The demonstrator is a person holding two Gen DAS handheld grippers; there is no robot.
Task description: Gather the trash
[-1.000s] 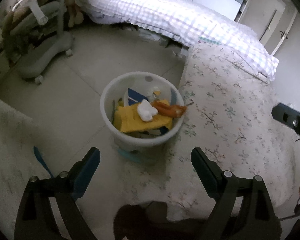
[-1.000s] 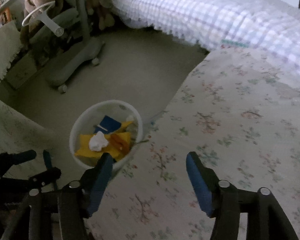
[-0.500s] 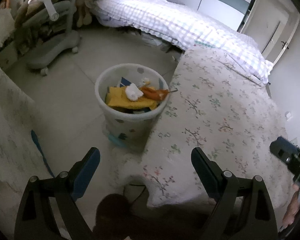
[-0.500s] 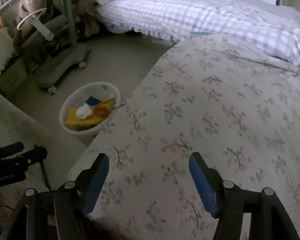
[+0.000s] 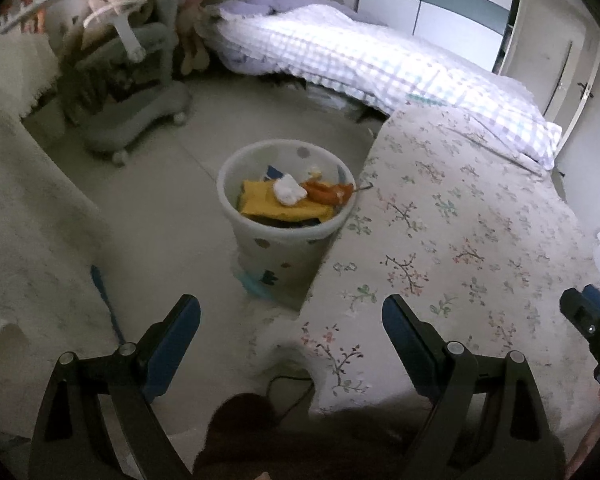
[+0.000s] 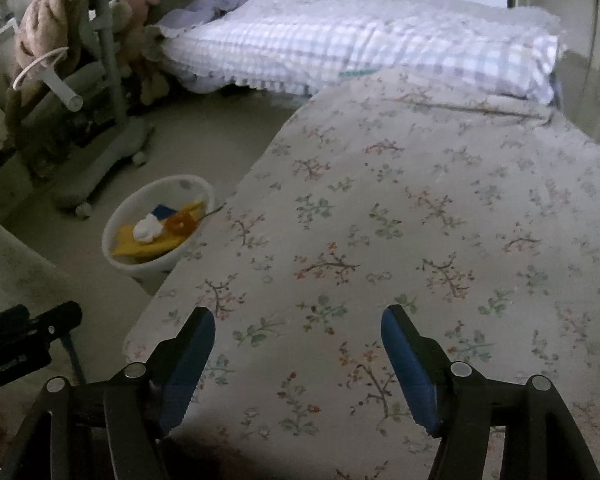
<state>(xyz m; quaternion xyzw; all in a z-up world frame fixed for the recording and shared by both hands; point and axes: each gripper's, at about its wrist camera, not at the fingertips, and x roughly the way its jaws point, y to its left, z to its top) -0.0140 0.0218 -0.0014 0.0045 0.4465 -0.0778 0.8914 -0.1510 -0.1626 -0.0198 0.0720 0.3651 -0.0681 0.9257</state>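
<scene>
Two tools hang empty, jaws spread apart: the left tool (image 5: pixel 291 320) over the floor near the bed's corner, the right tool (image 6: pixel 298 332) above the floral bedspread (image 6: pixel 400 220). The trash bin (image 5: pixel 256 160) stands on the floor, touching or just beside the bed's left edge, already holding a yellow wrapper (image 5: pixel 278 204), a white tissue wad (image 5: pixel 288 192) and an orange wrapper (image 5: pixel 326 192). No loose trash shows on the bed. The pile sits close to the rim, so I judge another piece dropped carelessly could slide off onto the floor. A blue strip (image 5: pixel 106 298) lies on the floor by the left-hand cloth; whether it is trash I cannot tell.
</scene>
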